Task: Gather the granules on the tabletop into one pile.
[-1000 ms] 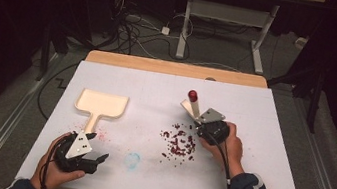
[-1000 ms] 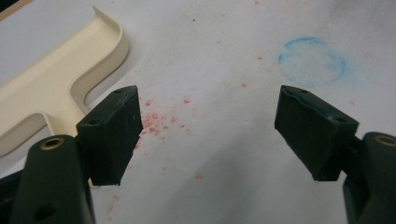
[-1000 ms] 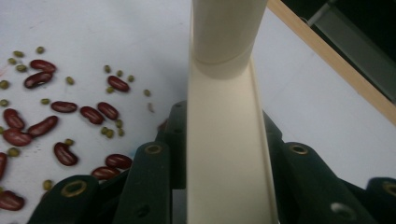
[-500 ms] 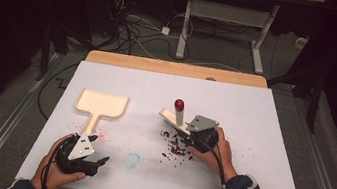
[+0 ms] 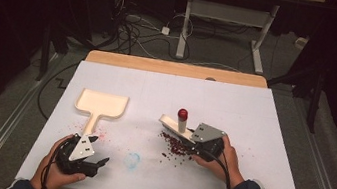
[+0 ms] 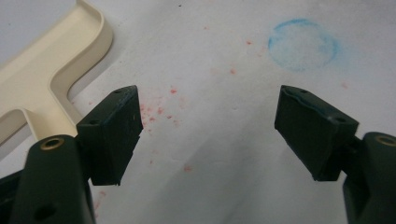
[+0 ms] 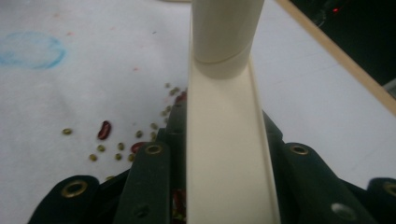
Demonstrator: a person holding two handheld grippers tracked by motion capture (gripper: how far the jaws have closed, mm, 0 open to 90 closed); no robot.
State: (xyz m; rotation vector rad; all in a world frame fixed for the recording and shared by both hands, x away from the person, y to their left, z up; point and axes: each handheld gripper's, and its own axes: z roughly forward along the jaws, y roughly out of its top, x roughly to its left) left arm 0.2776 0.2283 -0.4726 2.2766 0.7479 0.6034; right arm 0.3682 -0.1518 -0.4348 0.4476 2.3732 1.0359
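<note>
A cream hand brush [image 5: 175, 125] with an upright handle and a red knob [image 5: 183, 113] is held in my right gripper [image 5: 197, 146], which is shut on its flat bar [image 7: 226, 140]. The brush sits at the far edge of a scatter of red and green beans [image 5: 175, 147] on the white sheet. Some beans [image 7: 105, 130] lie left of the jaws in the right gripper view. A cream dustpan [image 5: 103, 104] lies to the left, handle toward the front. My left gripper [image 5: 98, 164] rests near the front left, open and empty [image 6: 208, 121], with the dustpan's handle [image 6: 42, 88] beside it.
A faint blue ring [image 5: 132, 160] is marked on the sheet between the two hands, with reddish specks [image 6: 159, 109] near the dustpan handle. The wooden table edge [image 5: 175, 68] runs along the back. Cables and table legs lie on the floor beyond.
My right gripper has carried the brush to the left and toward the front, down to the bean scatter. The left gripper has stayed put.
</note>
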